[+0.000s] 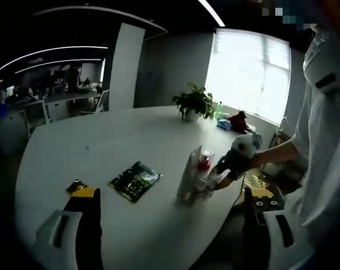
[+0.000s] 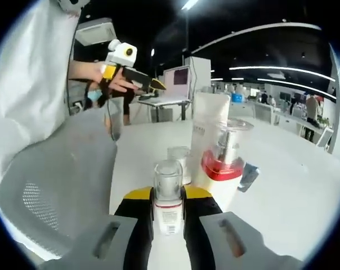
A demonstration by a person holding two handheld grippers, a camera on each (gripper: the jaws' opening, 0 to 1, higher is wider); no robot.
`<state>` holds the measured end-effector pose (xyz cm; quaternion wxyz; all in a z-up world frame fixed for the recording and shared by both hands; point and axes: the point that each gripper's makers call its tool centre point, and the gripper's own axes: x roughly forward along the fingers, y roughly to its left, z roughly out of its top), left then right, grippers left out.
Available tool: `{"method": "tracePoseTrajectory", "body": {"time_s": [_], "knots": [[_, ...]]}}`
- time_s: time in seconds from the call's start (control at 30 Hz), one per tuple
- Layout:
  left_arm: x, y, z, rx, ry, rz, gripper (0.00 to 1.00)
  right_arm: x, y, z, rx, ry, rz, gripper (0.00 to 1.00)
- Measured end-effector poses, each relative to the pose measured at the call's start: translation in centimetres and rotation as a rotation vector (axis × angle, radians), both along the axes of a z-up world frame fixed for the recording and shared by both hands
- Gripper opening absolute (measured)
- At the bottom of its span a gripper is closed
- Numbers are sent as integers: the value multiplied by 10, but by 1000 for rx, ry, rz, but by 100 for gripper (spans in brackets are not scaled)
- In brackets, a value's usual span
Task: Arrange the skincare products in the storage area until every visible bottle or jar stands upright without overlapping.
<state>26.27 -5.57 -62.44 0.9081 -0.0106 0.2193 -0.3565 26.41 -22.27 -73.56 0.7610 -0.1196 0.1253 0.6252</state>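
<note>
We have the right gripper [image 2: 169, 216], jaws clamped on a small clear-capped bottle [image 2: 168, 197], beside the upright cluster on the bench [image 2: 288, 208]. Left gripper [image 1: 175, 225] gapes, idle. Next: set it upright, clear of neighbours.

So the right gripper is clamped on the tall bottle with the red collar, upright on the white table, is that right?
Not quite. In the right gripper view, the right gripper is clamped on the small clear-capped bottle; the red-collared bottle stands free behind it on the white table.
</note>
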Motion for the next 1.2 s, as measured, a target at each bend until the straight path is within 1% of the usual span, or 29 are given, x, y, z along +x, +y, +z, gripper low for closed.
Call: {"method": "tracePoseTrajectory", "body": {"time_s": [0.03, 0.13, 0.3, 0.4, 0.53, 0.57, 0.6, 0.63, 0.67, 0.7, 0.73, 0.77, 0.8, 0.87, 0.9, 0.97, 1.0, 1.1, 1.13, 1.17, 1.2], "knots": [[0, 0, 0, 1, 1, 0, 99, -1, 0, -2, -13, 18, 4, 19], [0, 0, -1, 1, 1, 1, 99, -1, -1, -4, -34, 12, 7, 19], [0, -2, -4, -1, 10, -5, 98, 2, -4, -6, -42, 32, -8, 23], [0, -2, -3, -3, 9, -6, 98, 1, -6, -9, -59, 43, -19, 23], [2, 0, -3, -2, 7, -3, 98, -3, -17, -16, -74, 85, -92, 25], [2, 1, -3, -4, 7, 0, 98, -1, -22, -18, -82, 94, -151, 25], [2, 1, -3, -5, 7, 1, 98, 2, -25, -18, -73, 112, -209, 26], [2, 1, -3, -6, 7, 3, 98, 4, -25, -14, -23, 154, -273, 27], [2, 1, -5, -7, 9, 5, 98, 5, -24, -12, -7, 156, -303, 28], [2, 1, -6, -8, 12, 7, 97, 4, -24, -13, -11, 150, -319, 29], [1, 1, -9, -10, 16, 9, 97, 1, -22, -20, -44, 158, -332, 30], [1, 0, -10, -10, 21, 8, 97, 0, -21, -24, -53, 166, -349, 30], [1, -2, -11, -9, 25, 5, 96, -1, -20, -29, -57, 187, -386, 30], [0, -4, -12, -6, 28, -1, 96, -1, -17, -31, -41, 198, -429, 29], [-1, -4, -11, -5, 27, -5, 96, -1, -18, -33, -56, 198, -461, 28], [-1, -4, -11, -7, 25, -4, 96, -1, -18, -35, -43, 224, -512, 28], [-1, -4, -11, -8, 27, -2, 96, -2, -15, -36, -46, 220, -499, 27], [-1, -2, -13, -8, 35, 6, 95, -4, -13, -42, -71, 239, -504, 25], [-1, -1, -14, -9, 37, 9, 95, -4, -15, -45, -98, 227, -515, 23], [-1, -1, -15, -10, 39, 11, 95, -4, -15, -46, -105, 224, -517, 22], [-2, -2, -15, -11, 41, 12, 94, -2, -17, -49, -102, 235, -522, 22]]}}
